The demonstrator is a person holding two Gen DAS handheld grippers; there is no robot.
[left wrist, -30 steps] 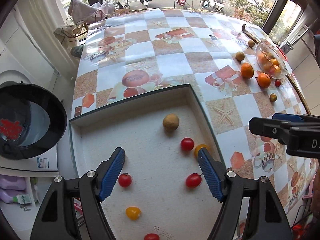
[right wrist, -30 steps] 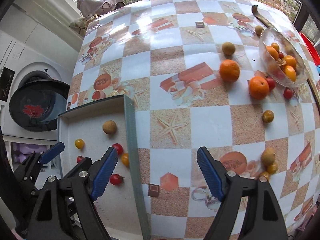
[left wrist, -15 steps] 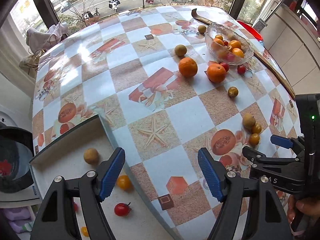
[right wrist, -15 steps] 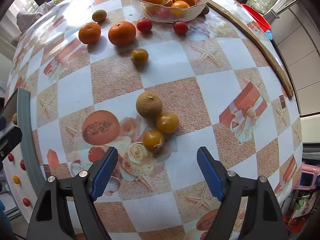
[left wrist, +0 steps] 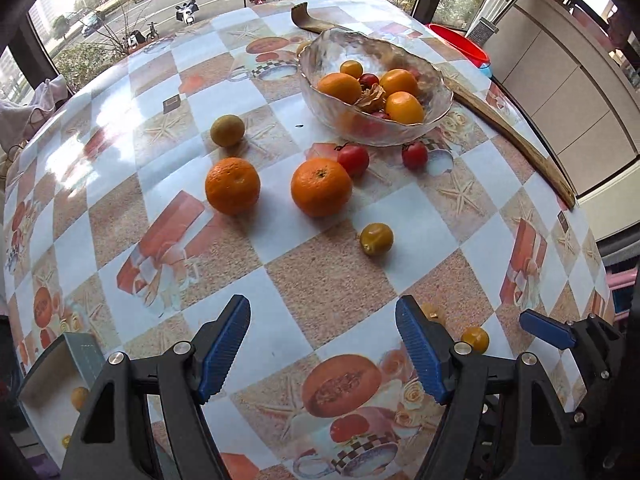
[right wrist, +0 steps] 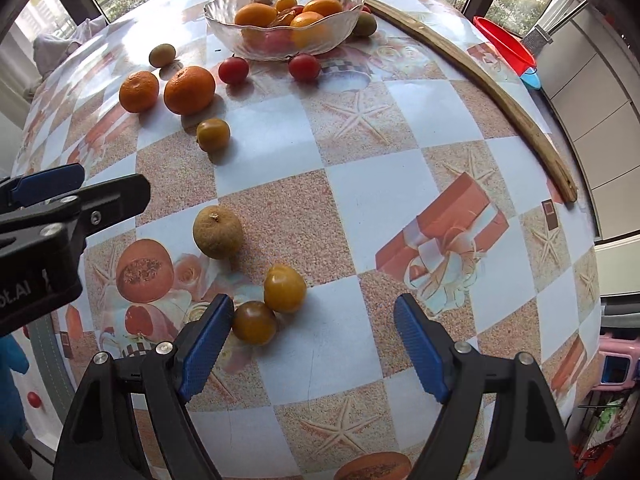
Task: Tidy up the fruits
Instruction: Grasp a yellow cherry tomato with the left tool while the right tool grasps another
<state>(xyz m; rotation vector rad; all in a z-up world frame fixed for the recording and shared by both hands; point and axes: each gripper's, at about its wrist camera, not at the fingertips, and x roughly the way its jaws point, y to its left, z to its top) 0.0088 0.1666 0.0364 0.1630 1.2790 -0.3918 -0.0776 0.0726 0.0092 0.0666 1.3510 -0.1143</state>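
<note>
Both grippers spread wide over the checked tablecloth [left wrist: 320,276], holding nothing.

Right gripper [right wrist: 314,330] released: dark yellow cherry tomato [right wrist: 254,322] just inside the left pad, touching a brighter yellow cherry tomato [right wrist: 284,288]; brown longan [right wrist: 217,232] beyond. Left gripper [left wrist: 323,342] released above bare cloth; two mandarins [left wrist: 232,185], red cherry tomatoes [left wrist: 353,160] and glass fruit bowl [left wrist: 320,60] well ahead.
</note>
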